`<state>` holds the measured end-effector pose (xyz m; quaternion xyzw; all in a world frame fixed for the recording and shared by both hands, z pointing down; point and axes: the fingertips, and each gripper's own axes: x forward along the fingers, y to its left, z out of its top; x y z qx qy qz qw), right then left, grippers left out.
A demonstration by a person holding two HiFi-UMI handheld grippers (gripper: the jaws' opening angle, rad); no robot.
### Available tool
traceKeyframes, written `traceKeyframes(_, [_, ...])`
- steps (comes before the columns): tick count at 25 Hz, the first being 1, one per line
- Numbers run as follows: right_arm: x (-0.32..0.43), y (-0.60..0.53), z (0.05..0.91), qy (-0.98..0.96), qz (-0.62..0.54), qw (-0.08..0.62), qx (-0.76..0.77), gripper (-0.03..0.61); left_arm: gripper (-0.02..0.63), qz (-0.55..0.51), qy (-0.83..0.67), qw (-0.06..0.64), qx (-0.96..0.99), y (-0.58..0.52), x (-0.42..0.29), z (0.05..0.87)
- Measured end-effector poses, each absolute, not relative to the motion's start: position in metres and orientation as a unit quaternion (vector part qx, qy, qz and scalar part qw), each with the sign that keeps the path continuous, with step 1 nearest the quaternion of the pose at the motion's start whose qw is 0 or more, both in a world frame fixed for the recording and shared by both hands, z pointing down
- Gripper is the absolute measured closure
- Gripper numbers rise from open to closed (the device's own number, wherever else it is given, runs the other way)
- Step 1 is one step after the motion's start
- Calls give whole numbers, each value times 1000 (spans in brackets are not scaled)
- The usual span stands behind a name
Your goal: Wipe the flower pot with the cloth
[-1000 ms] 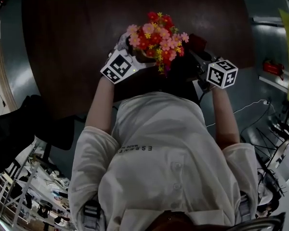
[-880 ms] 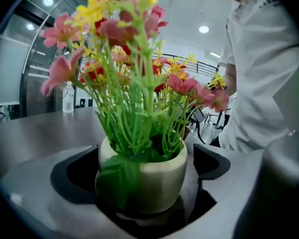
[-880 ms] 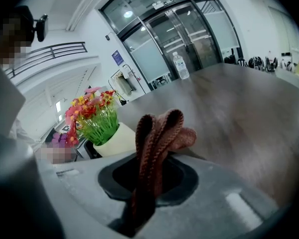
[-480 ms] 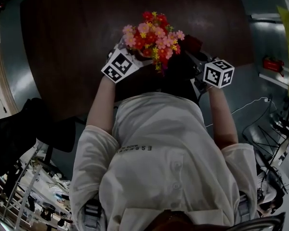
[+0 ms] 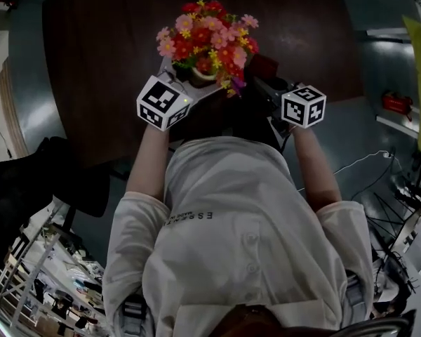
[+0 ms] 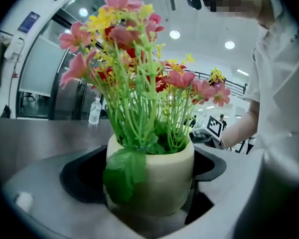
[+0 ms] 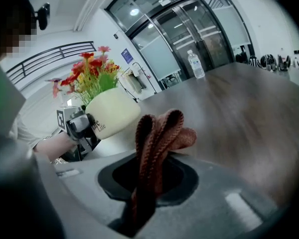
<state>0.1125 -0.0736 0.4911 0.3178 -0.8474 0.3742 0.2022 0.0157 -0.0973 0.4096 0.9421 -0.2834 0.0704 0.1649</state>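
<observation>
Holding the flower pot (image 6: 159, 163) in my left gripper (image 6: 149, 185), I have it mouth-up, its long axis running from the base between the jaws up through the stems. The jaws stand wide; they have just been closing and now press on the pot's two sides. The pot is cream, smooth and rounded, drawing in slightly at the rim, with dark lettering on its side in the right gripper view. A soft green leaf (image 6: 120, 176) droops over its front. Thin bright-green stems fan out to small pink, red and yellow flowers (image 6: 132, 39).

Beside it, my right gripper (image 7: 149, 180) is pinched on the cloth (image 7: 158, 136), a rust-brown, coarse-ribbed fabric folded into loops that stand up out of the narrow gap between the jaws, near the pot but not touching it.

Both sit over the near edge of a dark, wood-grained table (image 5: 105, 62). Far back on it stands a clear water bottle (image 7: 195, 64).
</observation>
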Motion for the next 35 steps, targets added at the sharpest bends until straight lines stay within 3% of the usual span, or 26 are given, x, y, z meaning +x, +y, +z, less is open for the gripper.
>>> traceKeyframes(12, [20,-79,407,-929,252,169,211,531,78,35,-337,141,930,-122,7,337])
traceKeyframes(26, [-38,-32,401,-956,194,207,68,531,81,15,-373,137,918,-131,-14,320])
traceKeyframes(29, [-25,-52,420,-948,199,227,106,531,84,5,-375,132,918,-127,-19,317])
traceKeyframes(35, [4,-99,420,-925,255,174,220,531,84,-18,-374,126,919,-123,-14,304])
